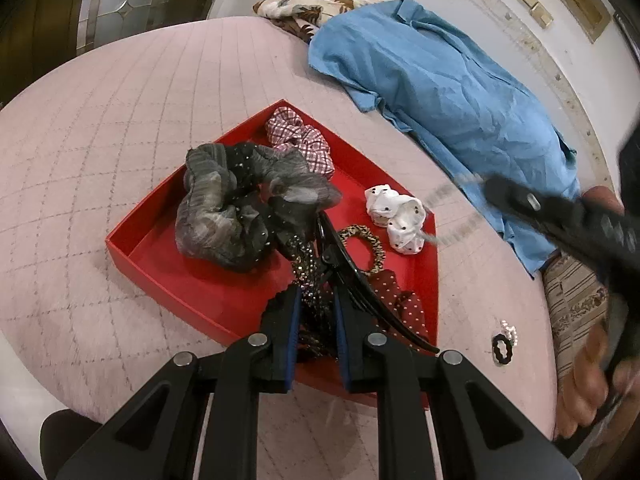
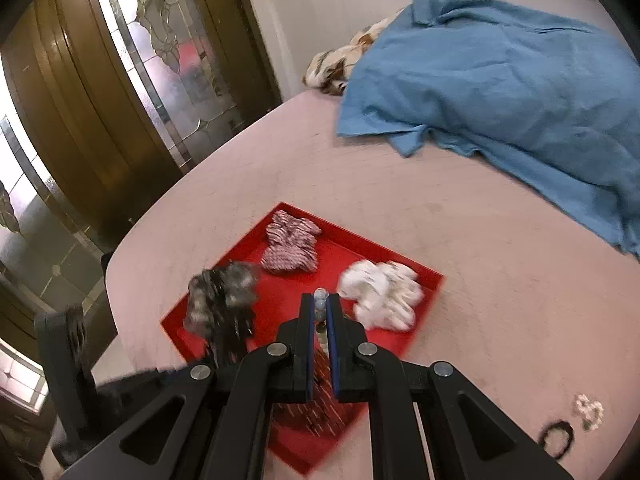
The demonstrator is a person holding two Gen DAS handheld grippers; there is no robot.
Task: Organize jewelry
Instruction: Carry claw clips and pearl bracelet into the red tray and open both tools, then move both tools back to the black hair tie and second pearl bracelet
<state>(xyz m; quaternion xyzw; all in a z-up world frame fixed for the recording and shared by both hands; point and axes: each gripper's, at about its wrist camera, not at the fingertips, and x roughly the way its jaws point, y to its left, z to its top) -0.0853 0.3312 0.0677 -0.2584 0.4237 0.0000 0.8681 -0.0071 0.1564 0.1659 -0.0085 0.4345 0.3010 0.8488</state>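
the left gripper (image 1: 316, 300) is clamped on a dark sequinned scrunchie (image 1: 306, 276), which hangs between its blue pads over the near part of the red tray (image 1: 160, 236); a large grey gauzy scrunchie (image 1: 240, 208) trails from the same bundle above the tray floor. a black hair claw (image 1: 360, 276) lies against the right finger; whether it is pinched cannot be told. the right gripper (image 2: 320, 308) is closed on a string of pale blue beads (image 2: 320, 298), held above the tray's middle. in the tray lie a red checked scrunchie (image 1: 300, 140) at the far corner, a white dotted scrunchie (image 1: 396, 216) near the right wall, a leopard-print hair tie (image 1: 368, 248) beside it, and a dark red dotted scrunchie (image 1: 404, 308) at the near right. the tray rests on a pink quilted cover (image 1: 120, 120). outside the tray, to its right, lie a small black hair tie (image 1: 502, 349) and a pale beaded piece (image 1: 510, 330), just beside each other. a blue shirt (image 1: 440, 80) is spread at the far right, with a patterned cloth (image 1: 304, 8) behind it. the right-wrist view is blurred.
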